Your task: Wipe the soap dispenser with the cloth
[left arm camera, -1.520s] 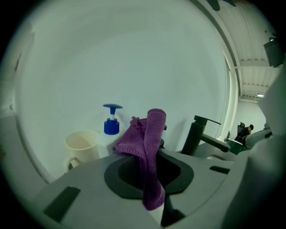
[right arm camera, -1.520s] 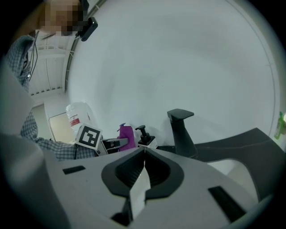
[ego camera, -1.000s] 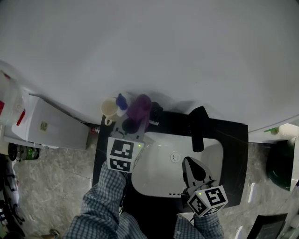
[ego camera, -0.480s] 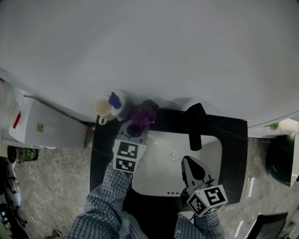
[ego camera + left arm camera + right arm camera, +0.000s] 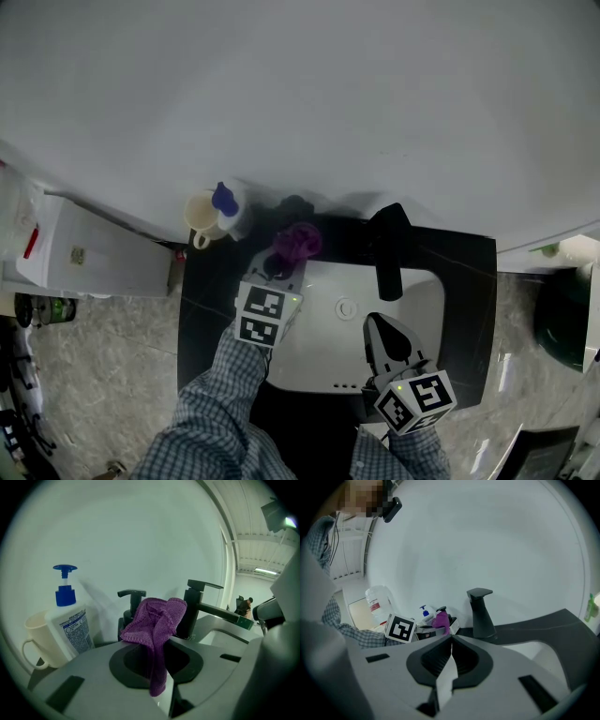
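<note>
Left gripper (image 5: 278,270) is clenched on the crumpled purple knit cloth (image 5: 157,620). The bunched end stands up past the jaws and a tail hangs down between them. Right gripper (image 5: 382,330) has its jaws pressed together with nothing in them, parked over the white sink basin (image 5: 314,361).

I take the target to be the black pump-top soap dispenser (image 5: 131,593). It stands upright at the back of the black counter (image 5: 202,300), dead ahead of the left jaws and just behind the cloth. I can't tell if the cloth touches it: in the left gripper view the cloth covers most of the body. Its long axis is vertical, and the nozzle points toward the white bottle with the blue pump (image 5: 70,620), which stands beside the cream mug (image 5: 42,637). The black faucet (image 5: 197,606) is close on the other side.

The left arm is clearly nearer, and the right is well apart from it. My read: push straight forward for contact, then stroke up and down the body. The gap to the faucet is tight, so sideways drift is the risk.
</note>
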